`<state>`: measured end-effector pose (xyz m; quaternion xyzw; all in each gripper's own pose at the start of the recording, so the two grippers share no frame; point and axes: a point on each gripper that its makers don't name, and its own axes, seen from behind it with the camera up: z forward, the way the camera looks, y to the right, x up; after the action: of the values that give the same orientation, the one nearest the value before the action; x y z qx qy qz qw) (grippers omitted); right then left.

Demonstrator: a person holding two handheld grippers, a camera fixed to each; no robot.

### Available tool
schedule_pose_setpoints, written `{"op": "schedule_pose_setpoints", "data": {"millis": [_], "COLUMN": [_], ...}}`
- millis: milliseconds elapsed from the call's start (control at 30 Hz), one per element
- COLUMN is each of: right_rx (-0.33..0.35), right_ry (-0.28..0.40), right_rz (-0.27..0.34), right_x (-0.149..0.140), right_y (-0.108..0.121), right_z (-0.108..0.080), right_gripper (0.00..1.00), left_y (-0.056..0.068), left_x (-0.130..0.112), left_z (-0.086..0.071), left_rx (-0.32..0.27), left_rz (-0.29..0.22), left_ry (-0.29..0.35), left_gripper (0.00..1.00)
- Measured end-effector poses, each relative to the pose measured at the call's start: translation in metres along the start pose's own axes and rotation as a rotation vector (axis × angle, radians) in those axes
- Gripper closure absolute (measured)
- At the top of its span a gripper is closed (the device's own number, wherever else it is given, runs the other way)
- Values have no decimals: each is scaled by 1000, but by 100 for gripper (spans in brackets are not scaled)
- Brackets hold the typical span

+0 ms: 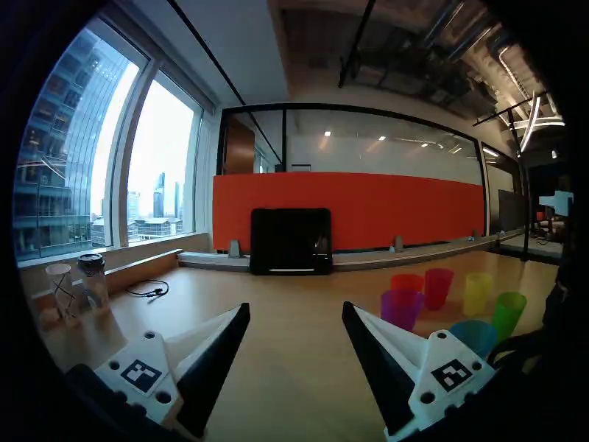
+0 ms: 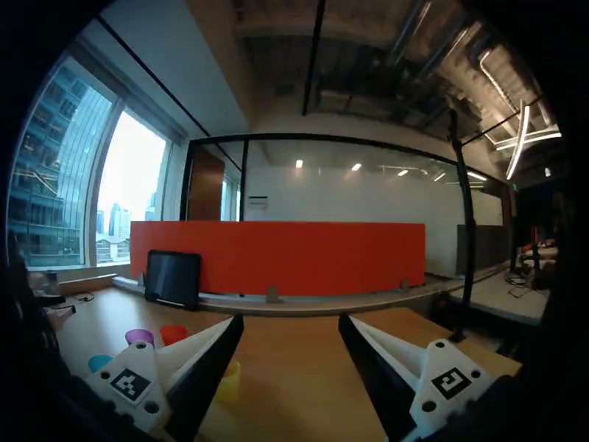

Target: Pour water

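- Two open, empty grippers: the left gripper (image 1: 294,305) and the right gripper (image 2: 291,317), fingers spread.
- Coloured cups (image 1: 401,308) stand on the table (image 1: 221,283), ahead-right of the left gripper.
- Farther ahead, a black tablet (image 1: 291,241) stands before an orange partition (image 1: 383,210).

purple cup (image 1: 401,308), red cup (image 1: 407,282), pink cup (image 1: 439,286), yellow cup (image 1: 478,292), green cup (image 1: 509,313), blue cup (image 1: 475,337). table (image 1: 294,361) pale wood grain, partition (image 1: 383,210) bright orange-red, monitor (image 1: 291,241) black, left gripper (image 1: 295,308) white-and-black with square black-and-white markers.
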<state>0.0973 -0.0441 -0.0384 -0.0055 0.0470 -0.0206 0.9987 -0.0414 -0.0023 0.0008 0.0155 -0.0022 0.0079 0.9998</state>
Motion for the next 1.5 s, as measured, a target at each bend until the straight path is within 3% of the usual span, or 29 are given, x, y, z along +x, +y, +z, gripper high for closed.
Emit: {"op": "schedule_pose_setpoints", "data": {"millis": [667, 1167, 1500], "right_rx": [-3, 19, 16], "right_ry": [8, -19, 2], "right_rz": [-8, -33, -1], "right_x": [-1, -38, -51], "right_y": [11, 21, 19], "right_z": [1, 8, 18], "right_gripper": [0, 0, 0], "left_y": [0, -1, -1], "left_x": [0, 0, 0], "left_z": [0, 0, 0], "left_rx": [-2, -2, -2], "left_rz": [1, 2, 2], "left_ry": [-2, -2, -2], "left_gripper": [3, 3, 3]}}
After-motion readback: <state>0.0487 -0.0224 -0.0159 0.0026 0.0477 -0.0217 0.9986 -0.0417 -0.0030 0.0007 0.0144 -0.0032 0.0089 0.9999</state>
